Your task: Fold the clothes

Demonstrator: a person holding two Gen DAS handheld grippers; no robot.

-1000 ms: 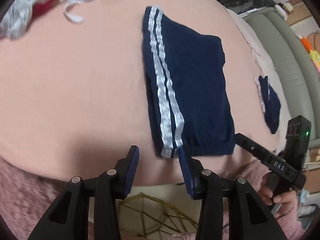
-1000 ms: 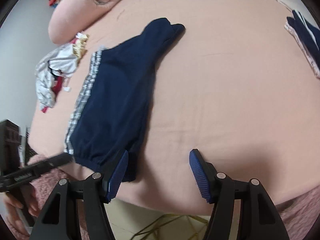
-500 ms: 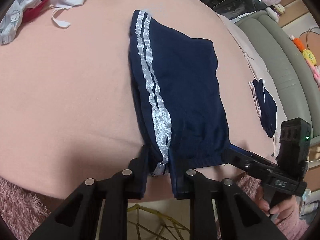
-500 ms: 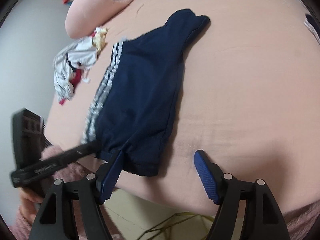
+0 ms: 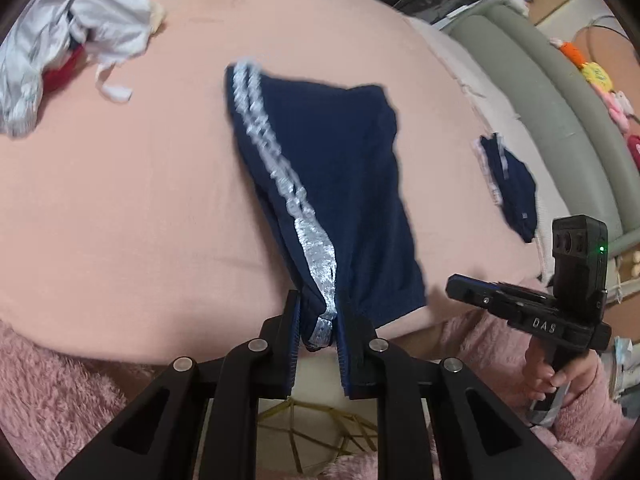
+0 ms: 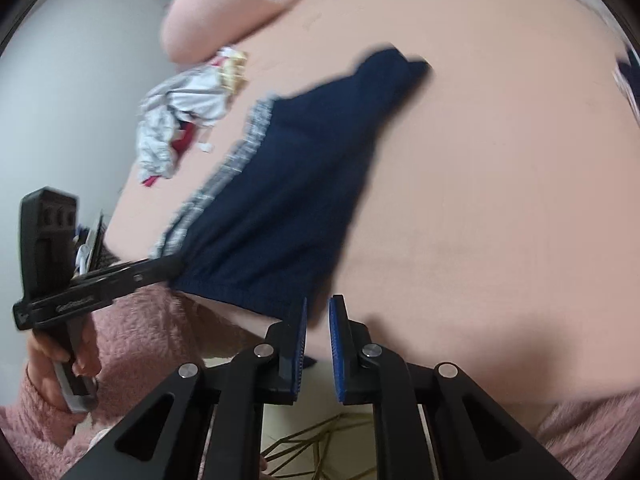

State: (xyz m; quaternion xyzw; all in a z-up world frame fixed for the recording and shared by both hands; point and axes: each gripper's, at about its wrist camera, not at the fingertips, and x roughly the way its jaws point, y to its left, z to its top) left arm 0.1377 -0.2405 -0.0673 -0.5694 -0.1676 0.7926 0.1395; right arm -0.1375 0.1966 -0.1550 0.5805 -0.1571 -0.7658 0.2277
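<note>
Folded navy trousers (image 5: 332, 184) with white side stripes lie on the pink bed (image 5: 120, 200). My left gripper (image 5: 318, 320) is shut on the striped cuff at the near edge and lifts it slightly. In the right wrist view the trousers (image 6: 288, 200) stretch away to the upper right. My right gripper (image 6: 318, 312) has its jaws nearly closed just right of the other near corner; no cloth shows between them. It also shows from the side in the left wrist view (image 5: 520, 304), away from the cloth.
A crumpled white and red garment pile (image 5: 68, 40) lies at the far left of the bed. A small folded navy item (image 5: 508, 188) sits at the right edge by a grey sofa (image 5: 560, 92). A pink pillow (image 6: 224, 12) lies at the head.
My left gripper has raised the striped cuff it closed on half a second ago. My right gripper's jaws went from wide open to nearly closed, and it pulled back from the hem.
</note>
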